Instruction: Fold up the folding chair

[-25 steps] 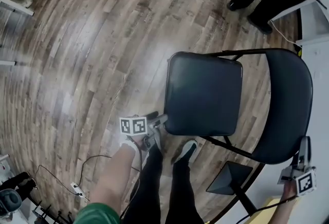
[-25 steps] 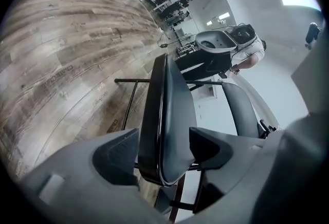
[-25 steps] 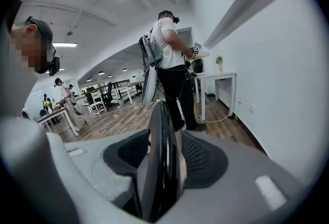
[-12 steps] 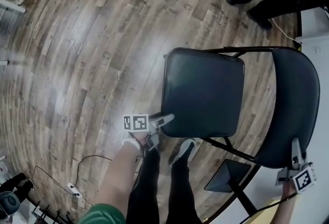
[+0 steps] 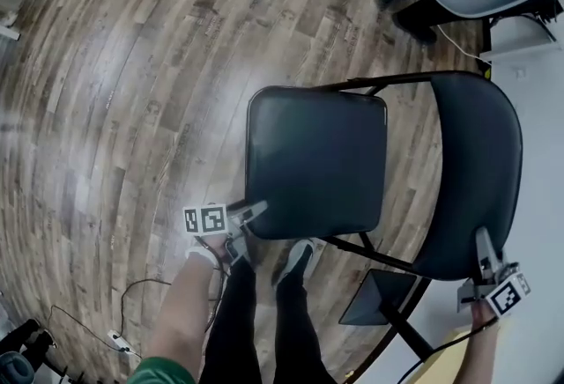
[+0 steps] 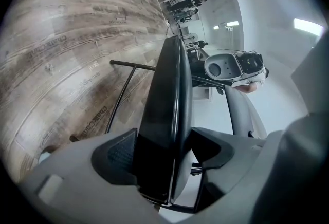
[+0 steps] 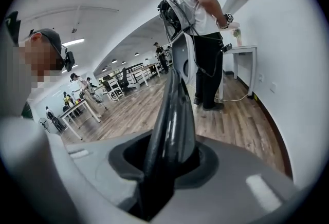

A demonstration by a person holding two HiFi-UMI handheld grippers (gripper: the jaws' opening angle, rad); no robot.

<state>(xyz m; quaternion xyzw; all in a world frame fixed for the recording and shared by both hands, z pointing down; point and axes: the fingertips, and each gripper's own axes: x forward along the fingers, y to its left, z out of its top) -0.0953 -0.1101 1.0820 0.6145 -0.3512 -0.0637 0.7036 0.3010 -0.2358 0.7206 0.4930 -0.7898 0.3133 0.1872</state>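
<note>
On the floor (image 5: 132, 74), the folding chair (image 5: 352, 202) stands open, seat (image 5: 313, 158) pointing leftward. Left tongs (image 5: 249, 213) just closed on the seat corner, right tongs (image 5: 483, 238) on the backrest (image 5: 476, 171) edge.

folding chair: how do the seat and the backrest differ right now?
Pose: the seat lies flat, not folded; the backrest stands up beside it.
Shape: the seat is squarish with rounded corners; the backrest is a longer, curved panel.
Grip: the left gripper clamps the seat's near corner, the right gripper the backrest's near edge; both sets of jaws have just been closing.
Shared: dark padding.
</note>
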